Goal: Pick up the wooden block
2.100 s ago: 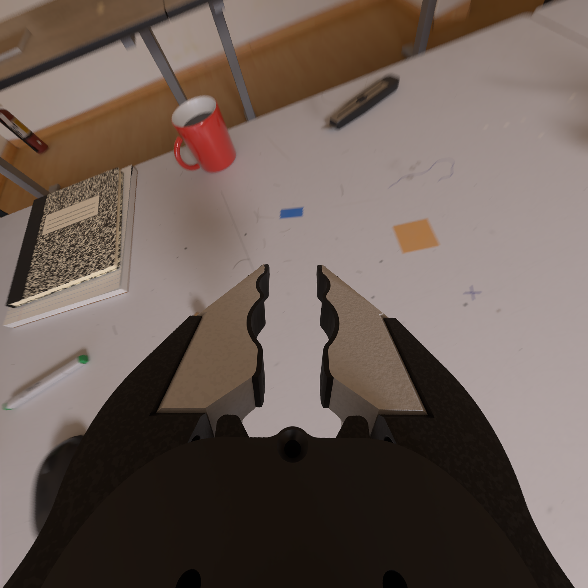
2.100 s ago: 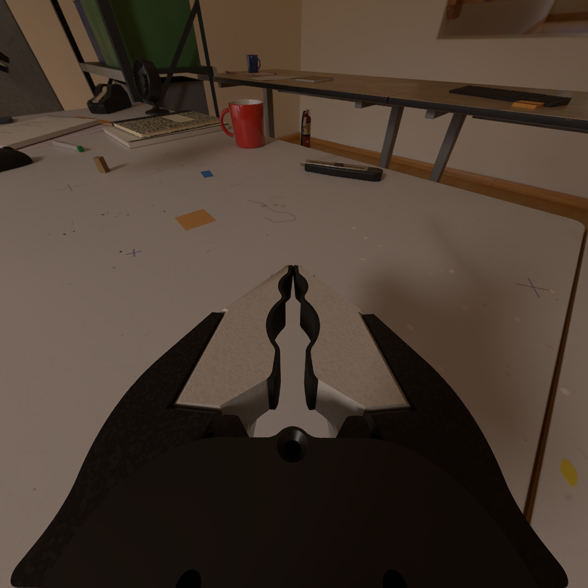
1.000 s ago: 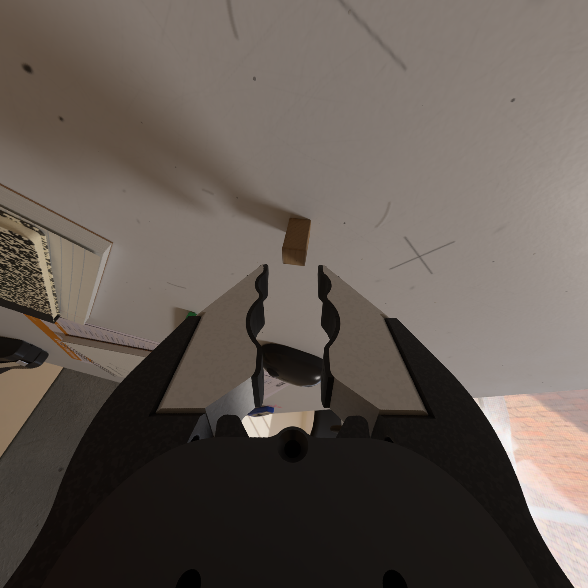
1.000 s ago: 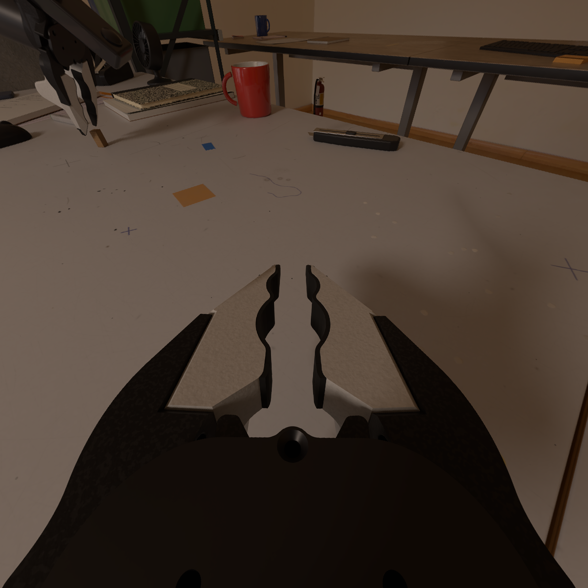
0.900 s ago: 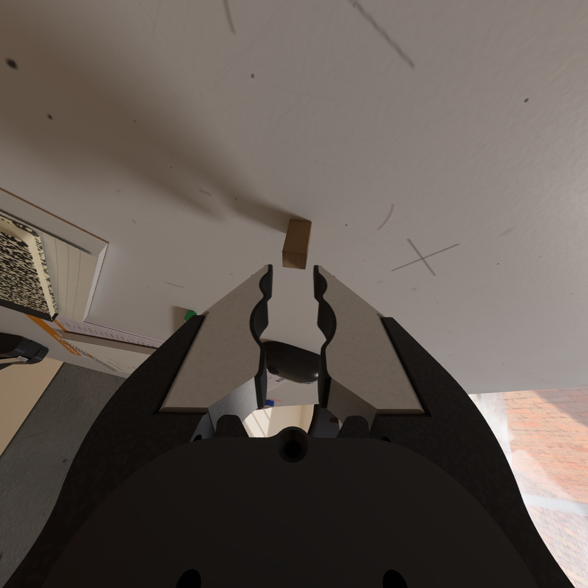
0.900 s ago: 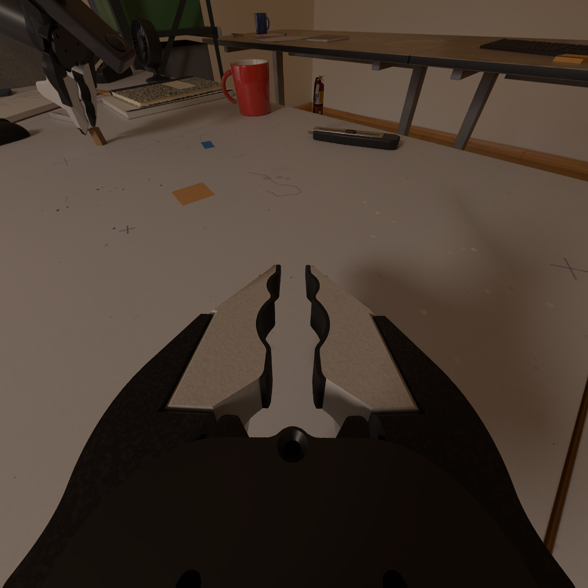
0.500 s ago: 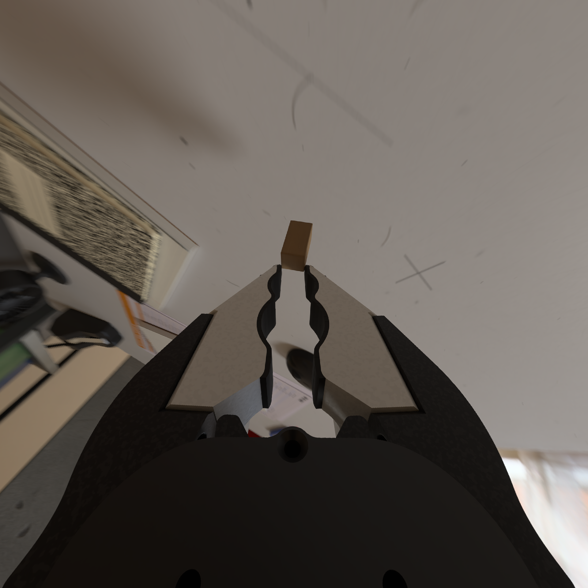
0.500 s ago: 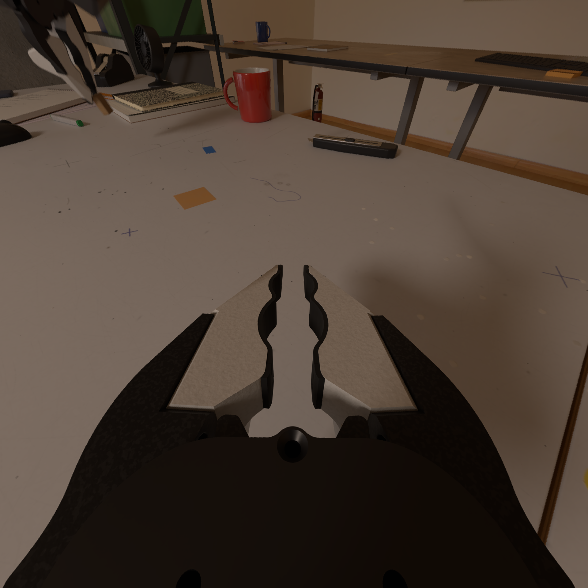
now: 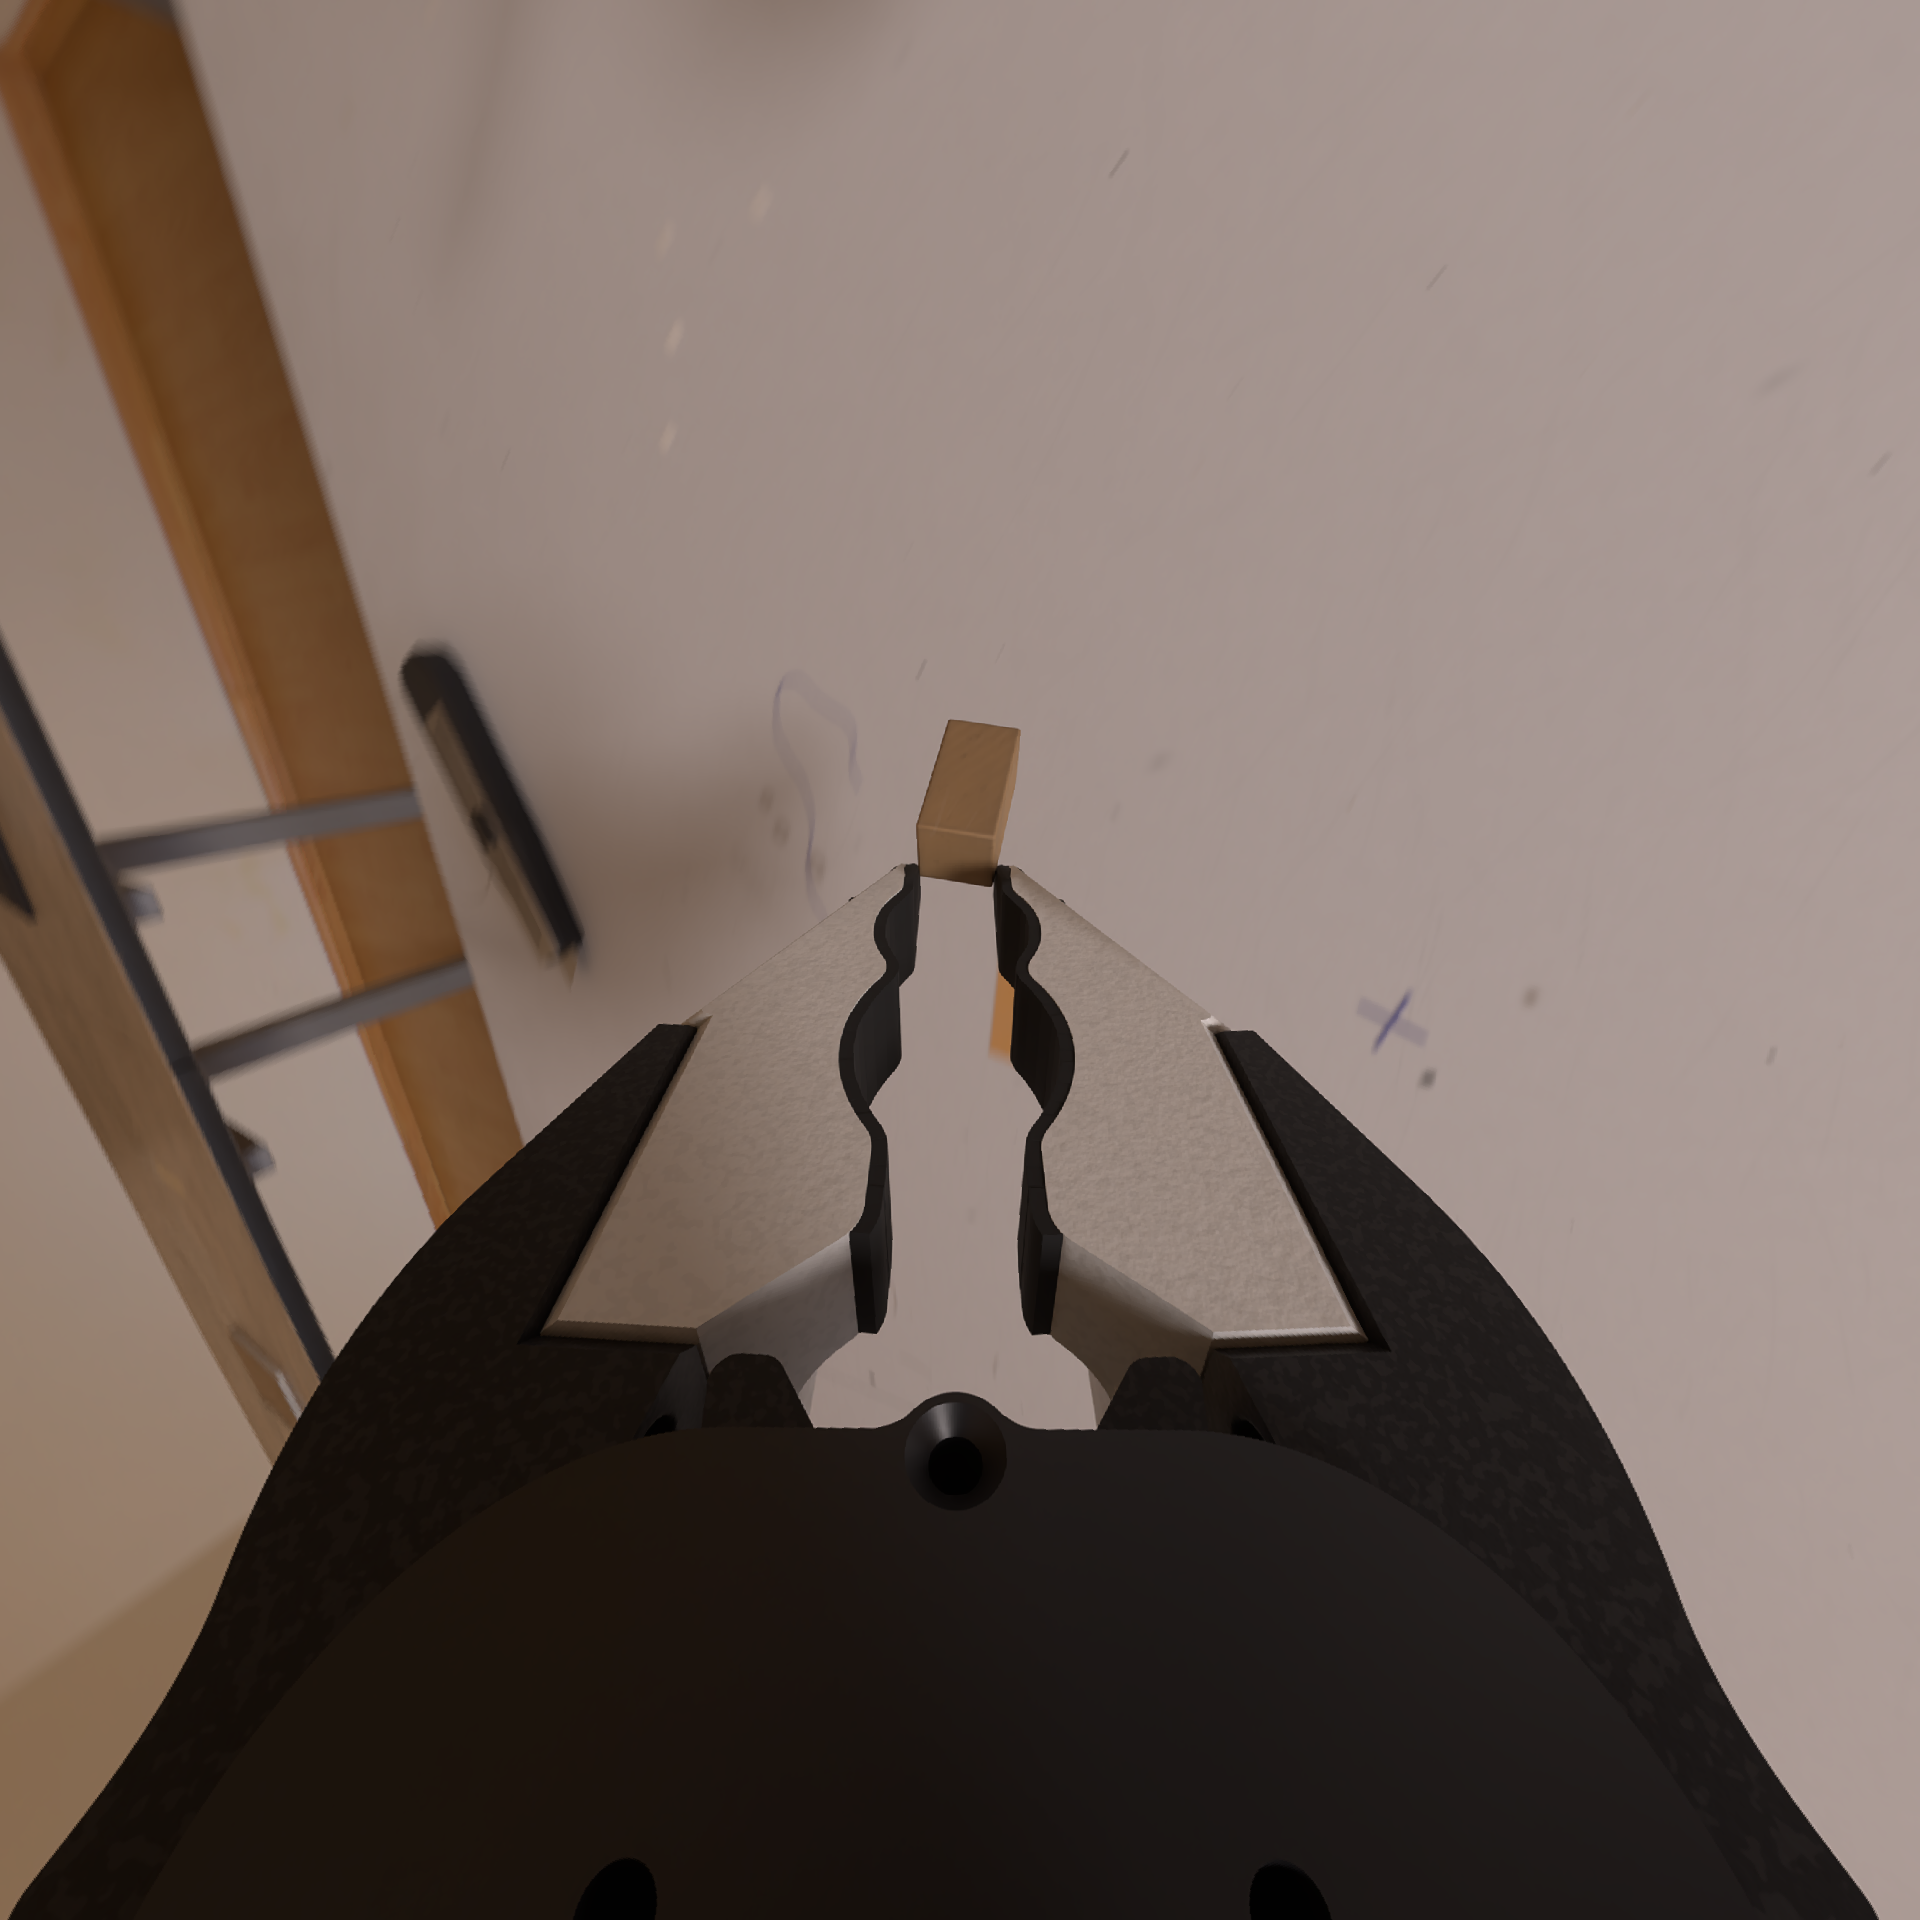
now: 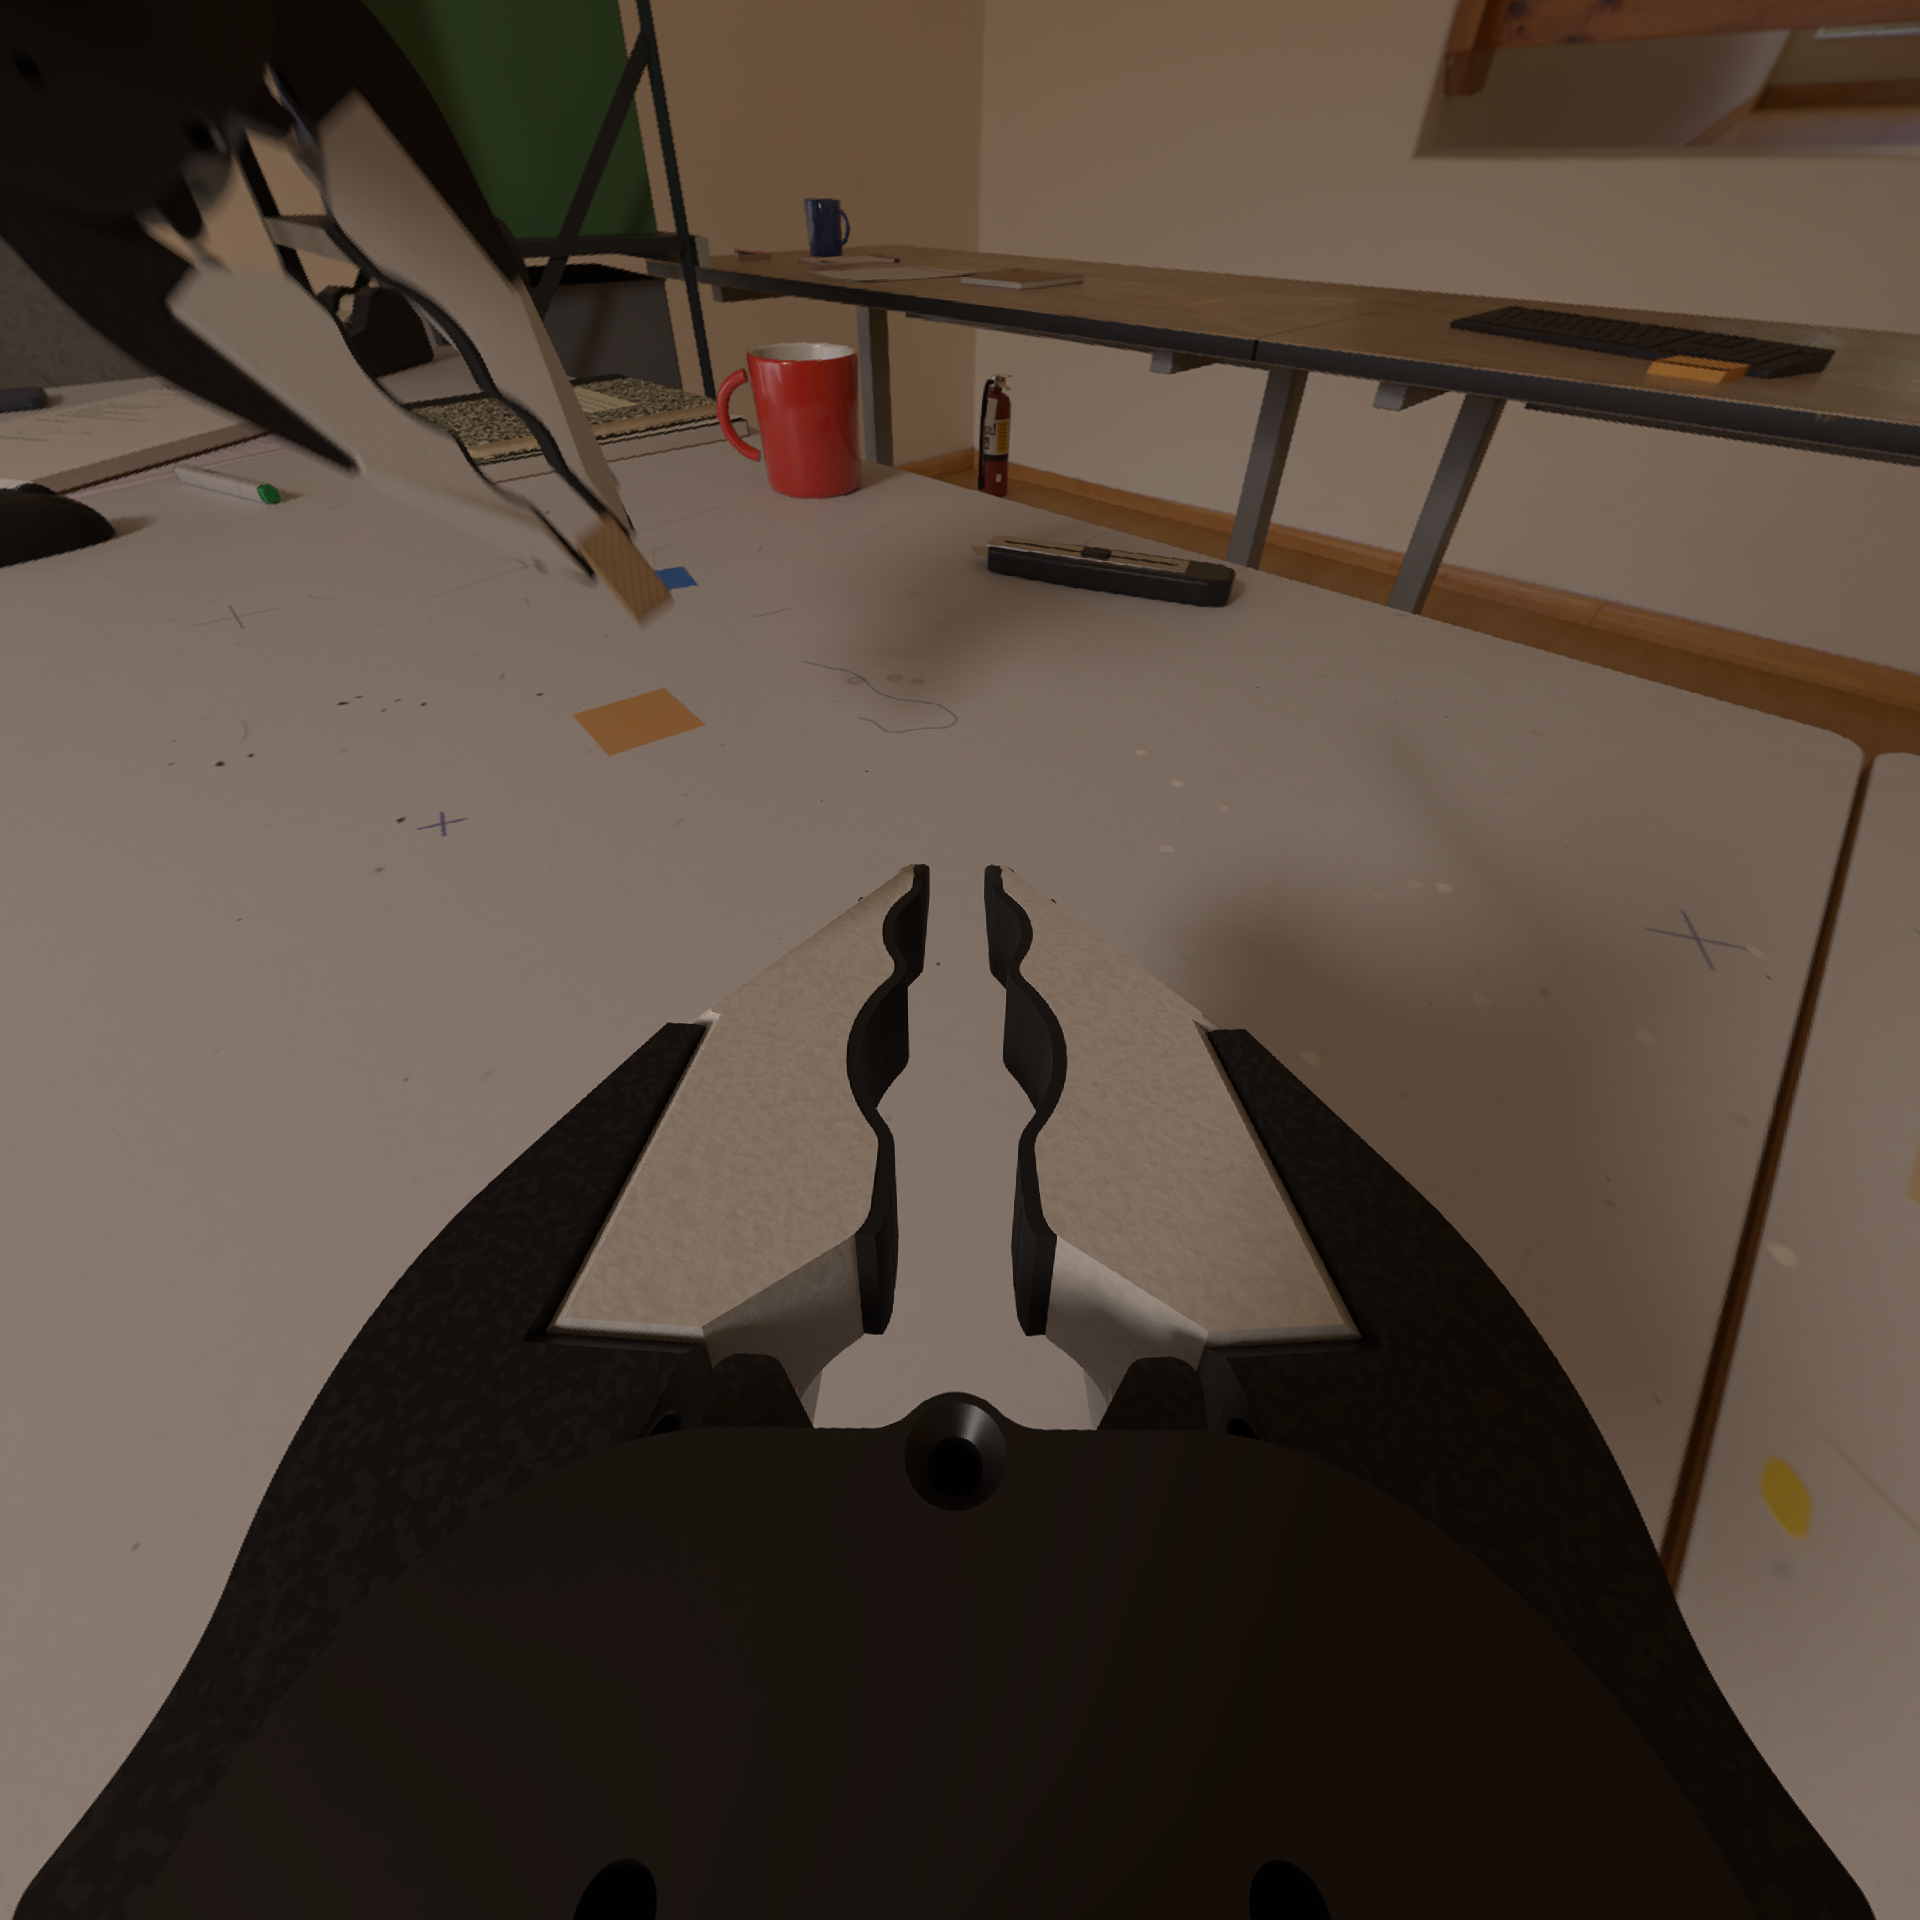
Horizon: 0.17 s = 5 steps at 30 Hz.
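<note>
The small wooden block (image 9: 966, 800) is pinched by its near end between the tips of my left gripper (image 9: 956, 878), which is shut on it and holds it in the air above the white table (image 9: 1455, 520). In the right wrist view the left gripper (image 10: 582, 535) shows at the upper left, tilted down, with the block (image 10: 631, 580) sticking out of its tips well above the table. My right gripper (image 10: 956, 883) hovers low over the table (image 10: 1351, 831), jaws a little apart and empty.
A black utility knife (image 10: 1107, 571) lies near the far edge and also shows in the left wrist view (image 9: 488, 821). A red mug (image 10: 805, 416), a speckled notebook (image 10: 623, 405), a green-capped marker (image 10: 229, 485), an orange square (image 10: 637, 719) and blue tape (image 10: 677, 578) are on the table.
My left gripper closed on the block, lifted it off the table and carried it away from the notebook toward the table's middle. My right gripper opened slightly and has hardly moved.
</note>
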Motion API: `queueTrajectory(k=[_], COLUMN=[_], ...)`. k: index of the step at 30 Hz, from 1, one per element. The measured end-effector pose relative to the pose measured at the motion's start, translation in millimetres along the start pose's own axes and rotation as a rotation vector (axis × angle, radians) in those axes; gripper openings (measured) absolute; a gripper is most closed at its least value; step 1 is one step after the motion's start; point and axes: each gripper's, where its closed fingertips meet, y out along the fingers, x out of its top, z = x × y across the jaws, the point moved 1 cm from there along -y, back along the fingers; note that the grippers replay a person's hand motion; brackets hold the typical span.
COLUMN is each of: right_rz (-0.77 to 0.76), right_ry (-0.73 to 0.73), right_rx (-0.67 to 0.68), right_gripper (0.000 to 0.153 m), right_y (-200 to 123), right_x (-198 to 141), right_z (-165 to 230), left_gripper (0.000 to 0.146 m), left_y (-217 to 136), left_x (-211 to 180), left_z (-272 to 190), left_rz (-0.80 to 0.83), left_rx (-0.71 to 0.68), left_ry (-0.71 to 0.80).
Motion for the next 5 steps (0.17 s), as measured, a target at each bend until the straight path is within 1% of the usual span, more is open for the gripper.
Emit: queueTrajectory(k=[3, 5], right_rz=[-0.003, -0.007], right_ry=[0.016, 0.027], right_rx=[-0.018, -0.032], right_gripper=[0.01, 0.009], right_y=[-9.7, -15.4], right_x=[-3.7, -6.0], right_z=[-3.7, -6.5], left_gripper=[0.014, 0.014], left_y=[28.9, 42.2], left_x=[40.5, 58.7], left_z=[-20.6, -30.0], left_rz=[-0.035, -0.059], left_rx=[-0.052, -0.08], left_ry=[0.094, 0.122])
